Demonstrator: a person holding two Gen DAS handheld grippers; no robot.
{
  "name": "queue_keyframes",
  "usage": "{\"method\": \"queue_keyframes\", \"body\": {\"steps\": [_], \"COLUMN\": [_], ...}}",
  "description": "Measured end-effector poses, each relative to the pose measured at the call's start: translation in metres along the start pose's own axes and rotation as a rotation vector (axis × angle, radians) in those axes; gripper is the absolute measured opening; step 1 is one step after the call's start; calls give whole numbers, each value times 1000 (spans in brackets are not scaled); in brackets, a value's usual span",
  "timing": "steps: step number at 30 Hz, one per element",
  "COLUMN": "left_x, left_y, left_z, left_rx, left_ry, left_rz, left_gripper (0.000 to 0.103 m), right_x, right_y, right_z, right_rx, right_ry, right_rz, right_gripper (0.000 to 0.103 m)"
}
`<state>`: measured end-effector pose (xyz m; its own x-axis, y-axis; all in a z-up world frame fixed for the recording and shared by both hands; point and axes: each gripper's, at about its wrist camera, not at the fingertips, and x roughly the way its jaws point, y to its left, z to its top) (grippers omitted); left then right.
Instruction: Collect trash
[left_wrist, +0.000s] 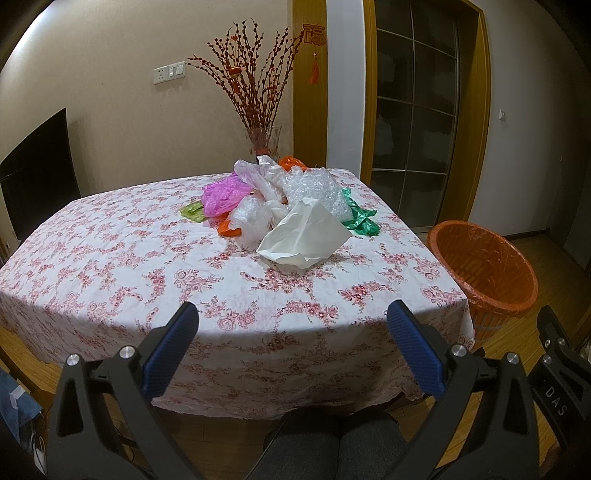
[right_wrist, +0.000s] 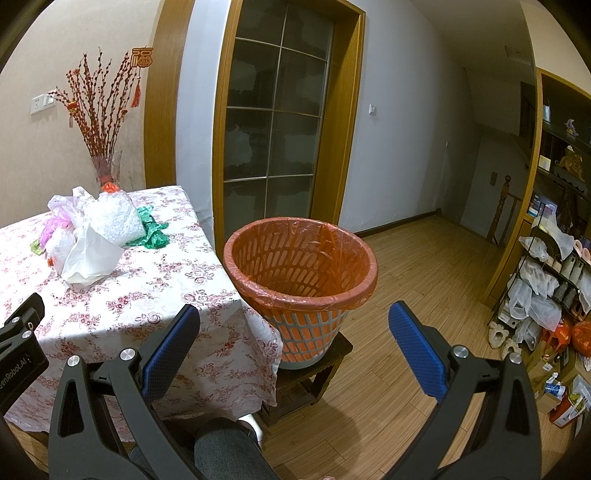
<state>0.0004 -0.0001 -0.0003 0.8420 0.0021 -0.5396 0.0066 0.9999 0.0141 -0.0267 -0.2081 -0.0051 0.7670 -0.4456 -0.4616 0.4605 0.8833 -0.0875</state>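
Observation:
A heap of crumpled plastic bags lies at the far middle of the flowered table: a white bag in front, bubble wrap, a pink bag, a green bag and orange scraps. My left gripper hovers open over the near table edge, well short of the heap. My right gripper is open in front of the basket, a slotted bin lined with an orange bag. The heap lies to its left on the table. Neither gripper holds anything.
The basket stands on a small dark stool beside the table's right edge. A glass vase of red branches stands behind the heap. A person's knees are below the table edge. Cluttered shelves fill the right wall.

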Motion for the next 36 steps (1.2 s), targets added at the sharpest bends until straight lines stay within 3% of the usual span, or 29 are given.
{"method": "queue_keyframes", "body": {"steps": [31,36], "left_x": [0,4], "left_y": [0,1], "left_z": [0,-3], "left_rx": [0,3], "left_ry": [5,10], "left_rz": [3,5], "left_gripper": [99,99], "right_x": [2,6], "right_y": [-1,2], "right_z": [-1,0], "right_rx": [0,-2], "right_ry": [3,1], "right_rz": [0,31], "right_gripper": [101,101]}}
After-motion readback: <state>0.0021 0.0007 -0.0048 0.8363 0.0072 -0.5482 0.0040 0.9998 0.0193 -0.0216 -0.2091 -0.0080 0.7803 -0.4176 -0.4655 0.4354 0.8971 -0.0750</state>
